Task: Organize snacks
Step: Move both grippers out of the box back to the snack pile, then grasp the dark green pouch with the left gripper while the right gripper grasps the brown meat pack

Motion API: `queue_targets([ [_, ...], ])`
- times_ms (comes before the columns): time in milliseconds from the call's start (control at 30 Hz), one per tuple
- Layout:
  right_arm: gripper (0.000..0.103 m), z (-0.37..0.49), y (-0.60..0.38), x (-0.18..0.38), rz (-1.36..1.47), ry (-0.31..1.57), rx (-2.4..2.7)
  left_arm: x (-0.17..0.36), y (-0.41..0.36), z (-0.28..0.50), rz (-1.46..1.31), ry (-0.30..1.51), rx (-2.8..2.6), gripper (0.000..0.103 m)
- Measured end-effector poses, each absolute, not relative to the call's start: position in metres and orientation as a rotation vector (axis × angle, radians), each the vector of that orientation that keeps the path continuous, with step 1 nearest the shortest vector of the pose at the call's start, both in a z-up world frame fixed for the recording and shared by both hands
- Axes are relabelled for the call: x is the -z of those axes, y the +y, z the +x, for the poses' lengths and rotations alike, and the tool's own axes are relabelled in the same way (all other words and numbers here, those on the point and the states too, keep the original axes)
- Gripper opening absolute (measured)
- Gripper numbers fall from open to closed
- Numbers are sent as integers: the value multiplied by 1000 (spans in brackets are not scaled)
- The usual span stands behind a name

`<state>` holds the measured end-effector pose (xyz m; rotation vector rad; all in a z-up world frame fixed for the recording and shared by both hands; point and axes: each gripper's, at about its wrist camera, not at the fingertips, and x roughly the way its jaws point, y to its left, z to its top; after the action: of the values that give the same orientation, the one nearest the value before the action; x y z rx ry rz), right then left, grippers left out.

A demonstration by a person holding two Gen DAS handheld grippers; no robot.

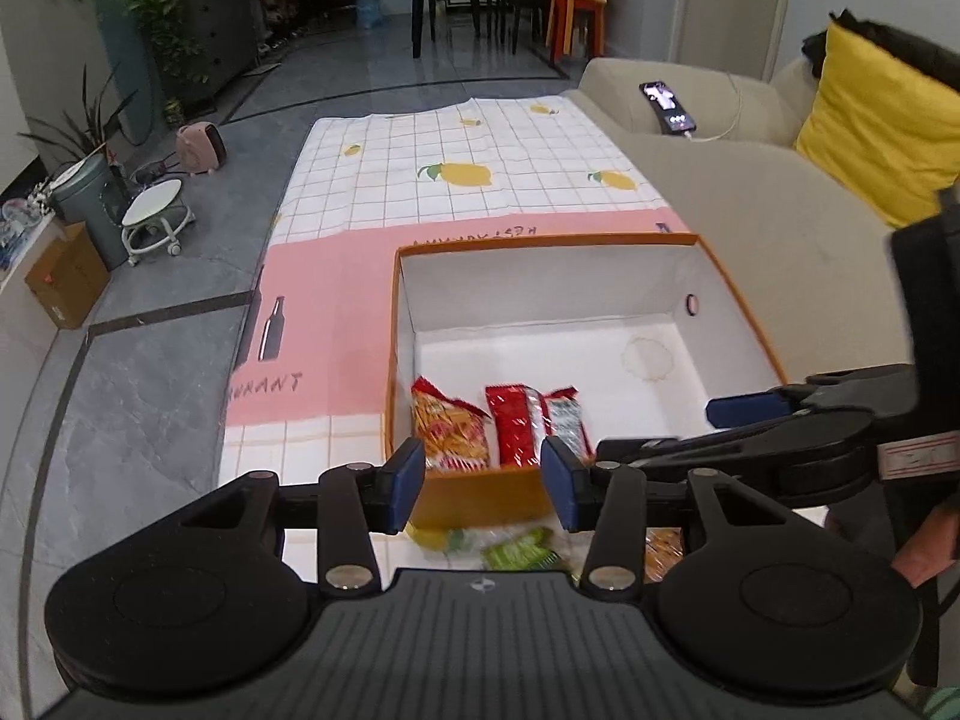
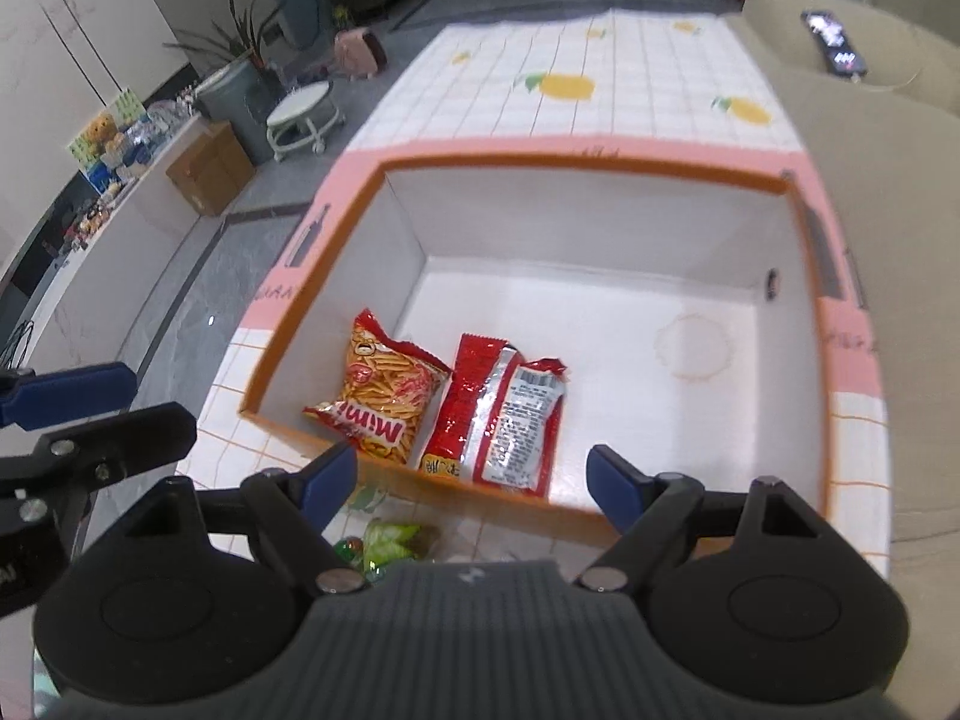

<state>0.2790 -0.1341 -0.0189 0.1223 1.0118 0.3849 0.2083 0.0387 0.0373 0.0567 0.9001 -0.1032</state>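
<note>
Snacks: two packs (image 2: pixel 432 402) lie in the box (image 2: pixel 576 165) at 7 o'clock; more wait outside (image 2: pixel 390 540). Left gripper (image 1: pixel 483 480) and right gripper (image 2: pixel 471 480) both gape, empty.

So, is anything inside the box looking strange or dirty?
Yes. The white floor of the orange box has a faint brownish ring stain toward its right side, like a dried mark. The Mimi snack bag and the red packet lie flat and look intact.

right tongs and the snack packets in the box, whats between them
The orange near wall of the box stands between the open right tongs and the snack packets, seen in the right wrist view.
</note>
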Motion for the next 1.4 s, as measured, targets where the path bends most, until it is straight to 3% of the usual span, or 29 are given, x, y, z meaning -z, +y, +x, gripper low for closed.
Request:
queue_targets([
  [400, 79, 165, -195, 11, 149, 866, -313, -3, 29, 134, -110, 974, 202, 53],
  [667, 62, 107, -214, 49, 84, 848, -277, 39, 5, 105, -89, 1033, 312, 53],
  [933, 50, 103, -220, 91, 53, 941, -289, 83, -7, 106, -140, 1139, 297, 53],
  [1400, 51, 124, -210, 135, 7, 1051, -357, 120, -15, 123, -128, 1177, 275, 53],
])
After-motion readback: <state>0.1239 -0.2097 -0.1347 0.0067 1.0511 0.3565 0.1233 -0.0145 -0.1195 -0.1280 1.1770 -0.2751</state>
